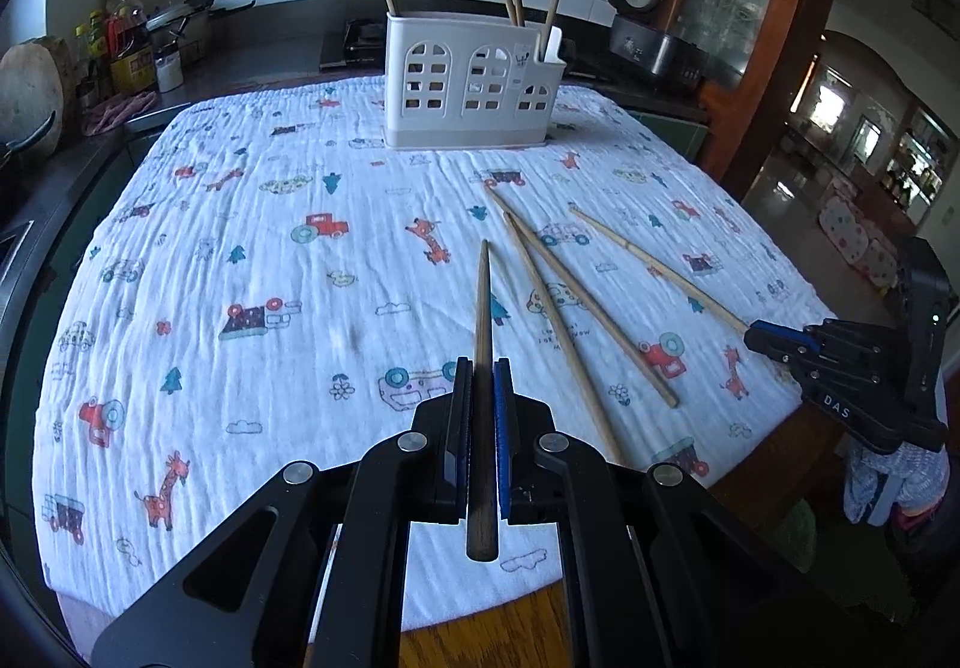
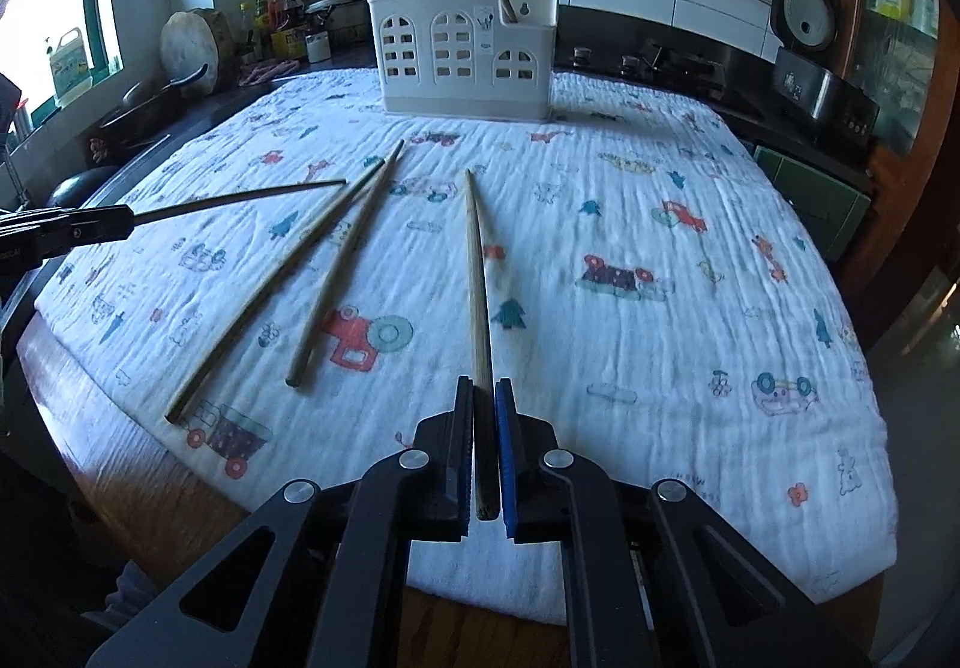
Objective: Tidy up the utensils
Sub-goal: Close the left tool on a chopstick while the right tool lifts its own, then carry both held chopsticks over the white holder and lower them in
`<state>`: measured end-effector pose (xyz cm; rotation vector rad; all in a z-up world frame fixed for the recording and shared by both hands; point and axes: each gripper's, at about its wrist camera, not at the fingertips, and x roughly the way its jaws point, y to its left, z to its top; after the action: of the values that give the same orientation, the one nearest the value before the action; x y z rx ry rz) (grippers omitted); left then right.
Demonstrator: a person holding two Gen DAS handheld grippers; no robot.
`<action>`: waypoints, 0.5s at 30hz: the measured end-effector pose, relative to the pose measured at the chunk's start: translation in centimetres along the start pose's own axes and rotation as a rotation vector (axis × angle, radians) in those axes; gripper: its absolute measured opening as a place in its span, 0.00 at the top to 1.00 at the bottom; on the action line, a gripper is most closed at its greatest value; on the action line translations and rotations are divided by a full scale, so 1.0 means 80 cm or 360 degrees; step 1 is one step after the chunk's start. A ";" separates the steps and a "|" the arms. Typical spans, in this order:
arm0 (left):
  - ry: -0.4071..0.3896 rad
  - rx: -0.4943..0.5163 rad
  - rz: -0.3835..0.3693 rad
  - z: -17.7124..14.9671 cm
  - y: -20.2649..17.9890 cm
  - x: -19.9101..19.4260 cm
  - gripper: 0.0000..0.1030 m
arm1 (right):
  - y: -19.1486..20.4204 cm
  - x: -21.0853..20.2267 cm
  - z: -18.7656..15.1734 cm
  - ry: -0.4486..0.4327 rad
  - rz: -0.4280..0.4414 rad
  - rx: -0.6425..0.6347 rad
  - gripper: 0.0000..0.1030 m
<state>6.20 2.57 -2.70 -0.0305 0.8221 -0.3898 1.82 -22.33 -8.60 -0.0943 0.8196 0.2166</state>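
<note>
Short of the caddy (image 1: 474, 86), I hold one chopstick (image 1: 482, 368) pinched in my left claw (image 1: 482, 386) and another (image 2: 480, 308) in my right claw (image 2: 483, 404), both shafts aimed at it; two more (image 2: 336, 278) lie between

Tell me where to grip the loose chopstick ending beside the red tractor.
Grip the chopstick near its thick end, from above: there it lies flat and clear of the neighbouring chopstick, while their thin tips nearly touch.

Two chopsticks (image 1: 576, 320) lie before the holder (image 1: 474, 86).
</note>
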 end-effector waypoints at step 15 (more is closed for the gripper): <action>-0.0180 0.0048 -0.0037 0.080 0.001 -0.009 0.95 | 0.005 -0.034 0.125 -0.0369 0.0103 -0.0015 0.93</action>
<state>10.39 2.09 2.21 -0.0342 0.7044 -0.4188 7.11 -20.72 0.18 -0.0503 0.5913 0.2871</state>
